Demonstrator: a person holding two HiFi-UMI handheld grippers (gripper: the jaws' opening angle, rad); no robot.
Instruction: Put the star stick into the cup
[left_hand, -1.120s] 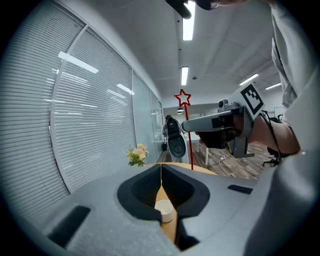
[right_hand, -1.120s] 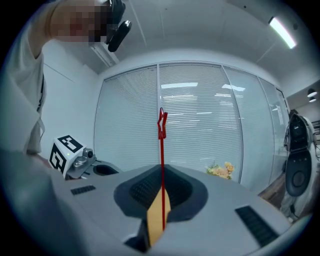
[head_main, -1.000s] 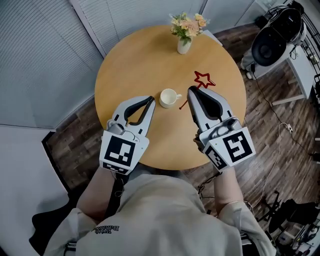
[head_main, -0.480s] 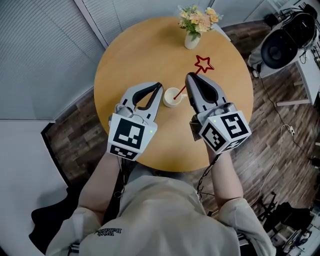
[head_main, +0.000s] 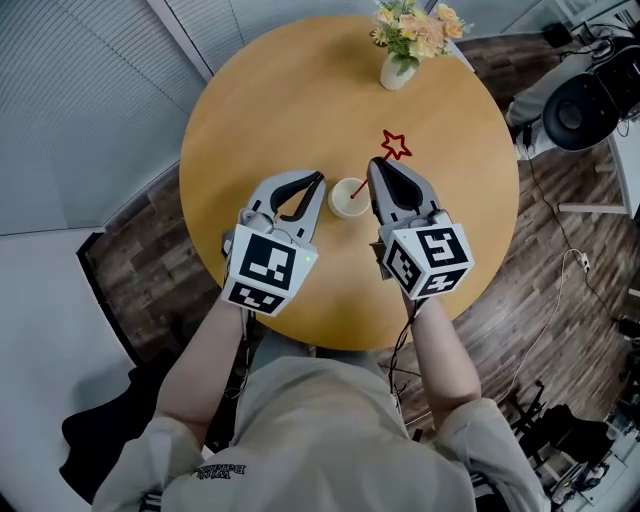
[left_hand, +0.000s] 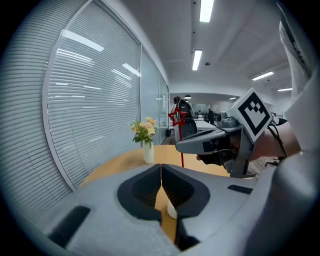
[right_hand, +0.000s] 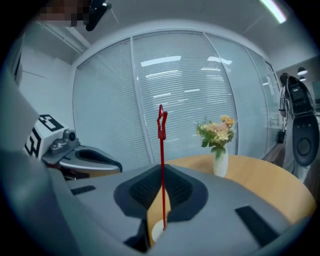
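1. Right gripper is clenched on the star stick. In the right gripper view the red stem runs upright through the line where the jaws meet, with the star above the jaws.
2. Left gripper is closed on nothing. Its jaws meet edge to edge in the left gripper view, and it hangs just beside the cup on the cup's left.
3. Cup stands upright on the round table, between the 2 grippers and near the table's middle.
4. In the head view the stem slants from the star down to the cup's mouth. In the right gripper view the stem's lower end sits over the white rim.
5. Judged progress: pickup and carry are done and the insertion is under way. Left to do: seat the stem in the cup, open the right jaws and back off.
6. Hard to make out:
   - The jaws cover most of the cup in both gripper views.
   - I cannot tell whether the stem's tip is inside the cup or just above its rim.
   - The cup's handle is not visible.
7. A vase of flowers stands at the far edge, well apart from the work.
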